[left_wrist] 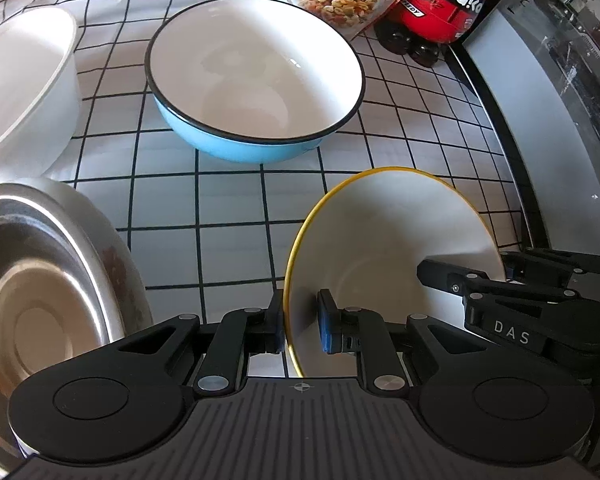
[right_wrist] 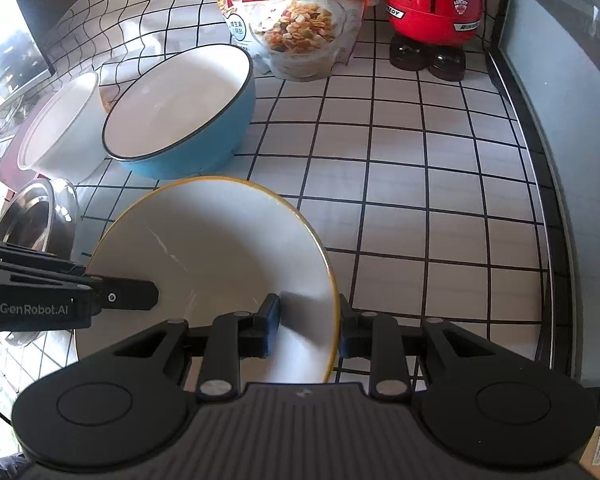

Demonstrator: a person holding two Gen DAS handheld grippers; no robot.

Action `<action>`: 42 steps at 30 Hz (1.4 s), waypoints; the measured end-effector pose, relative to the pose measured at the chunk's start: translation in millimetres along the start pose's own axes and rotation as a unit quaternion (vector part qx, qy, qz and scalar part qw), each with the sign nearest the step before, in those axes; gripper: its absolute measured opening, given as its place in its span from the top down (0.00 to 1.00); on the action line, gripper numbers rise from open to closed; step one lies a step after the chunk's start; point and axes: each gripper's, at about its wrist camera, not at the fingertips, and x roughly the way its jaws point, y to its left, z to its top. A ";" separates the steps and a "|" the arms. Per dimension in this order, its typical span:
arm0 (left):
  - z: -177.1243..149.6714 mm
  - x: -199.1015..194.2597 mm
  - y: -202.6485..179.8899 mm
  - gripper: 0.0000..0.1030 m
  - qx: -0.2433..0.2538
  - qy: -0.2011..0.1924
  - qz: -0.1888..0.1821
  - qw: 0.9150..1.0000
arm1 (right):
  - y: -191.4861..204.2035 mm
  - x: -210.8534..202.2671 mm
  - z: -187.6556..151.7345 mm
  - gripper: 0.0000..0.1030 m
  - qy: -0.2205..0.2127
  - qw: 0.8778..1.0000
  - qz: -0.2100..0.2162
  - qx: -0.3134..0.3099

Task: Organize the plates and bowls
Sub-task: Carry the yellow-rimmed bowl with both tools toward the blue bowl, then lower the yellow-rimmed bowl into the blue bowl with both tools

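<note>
A brushed steel bowl (left_wrist: 40,280) and a matte white bowl (left_wrist: 24,84) sit left, cut off by the frame. The glossy blue bowl (left_wrist: 256,80) is empty. On the gridded cloth (right_wrist: 420,200), the yellow-rimmed bowl (left_wrist: 380,240) (also empty) is pinched at opposite rims by the left gripper (left_wrist: 300,320) and right gripper (right_wrist: 308,328).

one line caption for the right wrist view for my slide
Both grippers clamp opposite rims of the yellow-rimmed bowl on the tiled counter, blue bowl behind.
</note>
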 end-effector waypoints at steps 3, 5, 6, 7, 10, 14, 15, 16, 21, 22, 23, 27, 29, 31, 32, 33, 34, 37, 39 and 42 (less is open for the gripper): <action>0.6 -1.7 3.5 0.83 -0.002 0.006 -0.011 1.000 | 0.8 -0.4 -0.1 0.73 -0.001 1.000 -0.001 0.000; 1.8 -8.2 10.1 0.82 -0.009 0.007 -0.025 1.000 | 3.0 -6.2 -0.5 0.73 -0.015 1.000 -0.012 -0.011; 2.2 -14.3 13.9 0.81 -0.010 0.003 -0.025 1.000 | 3.4 -10.1 0.1 0.73 -0.023 0.999 -0.019 -0.016; 2.0 -20.6 17.2 0.79 -0.010 -0.001 -0.024 1.000 | 2.9 -15.0 0.9 0.70 -0.032 0.999 -0.024 -0.020; 2.9 -45.3 25.0 0.78 -0.005 -0.009 -0.035 0.999 | -2.6 -30.3 6.4 0.56 -0.054 0.998 -0.032 -0.019; 12.5 -87.1 35.4 0.78 -0.016 -0.049 -0.078 0.996 | -6.7 -57.6 16.6 0.50 -0.099 0.994 -0.043 -0.025; 19.1 -92.8 39.2 0.78 -0.026 -0.062 -0.093 0.993 | -6.1 -64.7 21.2 0.47 -0.114 0.992 -0.043 -0.025; 26.7 -99.1 43.3 0.78 -0.037 -0.078 -0.106 0.991 | -4.5 -70.6 26.6 0.43 -0.131 0.990 -0.044 -0.025; 73.2 -98.2 64.5 0.78 -0.091 -0.127 -0.097 0.983 | 4.3 -76.4 65.5 0.35 -0.152 0.988 -0.026 0.000; 82.4 -95.7 67.3 0.78 -0.093 -0.130 -0.091 0.983 | 4.3 -71.6 75.4 0.35 -0.135 0.991 -0.010 0.011; 91.8 -92.6 69.6 0.78 -0.089 -0.133 -0.084 0.983 | 4.7 -65.5 84.0 0.35 -0.118 0.993 0.009 0.024; 119.5 -71.3 77.0 0.78 -0.057 -0.104 -0.041 0.992 | 1.3 -33.4 111.2 0.35 -0.057 0.993 0.069 0.080; 127.1 -65.0 80.1 0.78 -0.039 -0.086 -0.029 0.995 | 3.9 -19.4 119.1 0.35 -0.040 0.993 0.058 0.094; 134.9 -61.4 84.5 0.78 -0.031 -0.076 -0.025 0.996 | 5.2 -9.0 124.4 0.35 -0.030 0.993 0.056 0.098; 138.6 -60.9 87.2 0.78 -0.030 -0.075 -0.023 0.996 | 6.1 -4.9 124.7 0.35 -0.026 0.993 0.056 0.099; 142.2 -58.8 89.5 0.78 -0.029 -0.071 -0.021 0.997 | 6.8 -0.9 126.2 0.35 -0.022 0.993 0.055 0.100; 145.2 -55.0 91.2 0.78 -0.028 -0.066 -0.020 0.997 | 7.7 2.7 127.3 0.35 -0.018 0.994 0.053 0.099; 150.9 -40.7 91.5 0.78 -0.018 -0.038 -0.015 0.999 | 7.4 12.6 131.8 0.35 -0.006 0.994 0.055 0.098; 153.0 -29.0 91.2 0.78 -0.011 -0.024 -0.007 1.000 | 8.1 19.0 133.5 0.35 0.002 0.993 0.055 0.101; 155.7 -17.6 88.8 0.78 -0.008 -0.019 -0.006 1.000 | 8.6 26.9 135.6 0.35 0.012 0.993 0.056 0.105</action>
